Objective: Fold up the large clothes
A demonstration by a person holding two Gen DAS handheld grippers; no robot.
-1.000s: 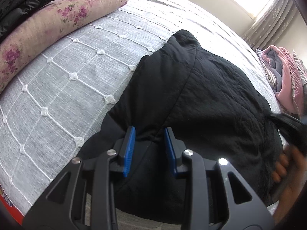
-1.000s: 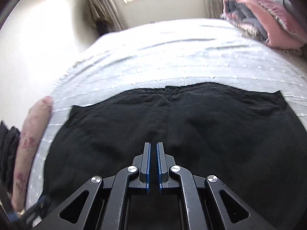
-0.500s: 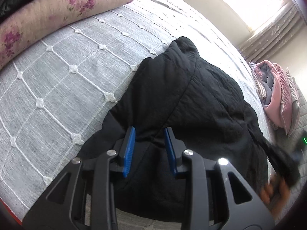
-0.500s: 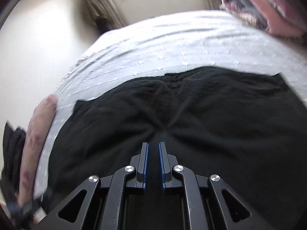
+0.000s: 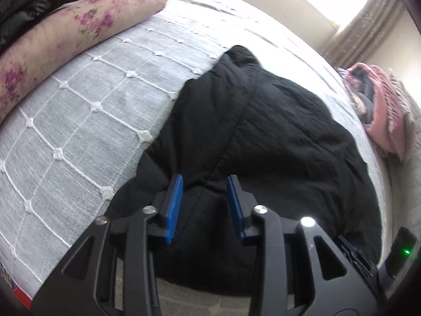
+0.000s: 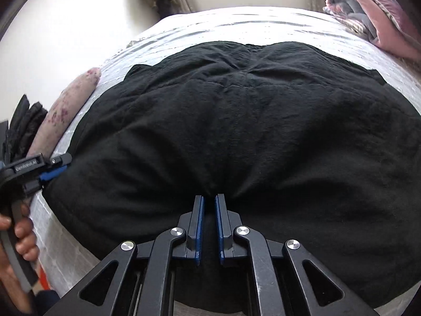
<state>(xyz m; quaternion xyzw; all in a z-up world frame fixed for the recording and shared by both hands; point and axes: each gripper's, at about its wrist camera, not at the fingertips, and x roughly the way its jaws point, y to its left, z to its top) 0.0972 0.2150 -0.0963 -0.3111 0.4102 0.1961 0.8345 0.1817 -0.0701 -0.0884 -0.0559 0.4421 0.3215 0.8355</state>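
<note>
A large black garment (image 6: 250,131) lies spread on the grey bedspread (image 5: 79,121); it also shows in the left wrist view (image 5: 276,137). My left gripper (image 5: 205,184) is open, its blue pads either side of a seam fold near the garment's left edge. It also shows in the right wrist view (image 6: 52,168), at the garment's left edge. My right gripper (image 6: 209,202) has a narrow gap between its pads and pinches a bunch of the black fabric at the near edge. Its body shows at the lower right of the left wrist view (image 5: 368,260).
A floral pillow (image 5: 65,34) lies at the bed's left side with dark clothes (image 5: 29,2) on it. A pink and grey pile of bedding (image 6: 373,13) sits at the far right. The near bed edge (image 6: 60,237) runs below the garment.
The right gripper has pushed forward and lower over the garment, bunching fabric between its pads, which parted slightly. The left gripper stayed open at the left edge, shifting a little.
</note>
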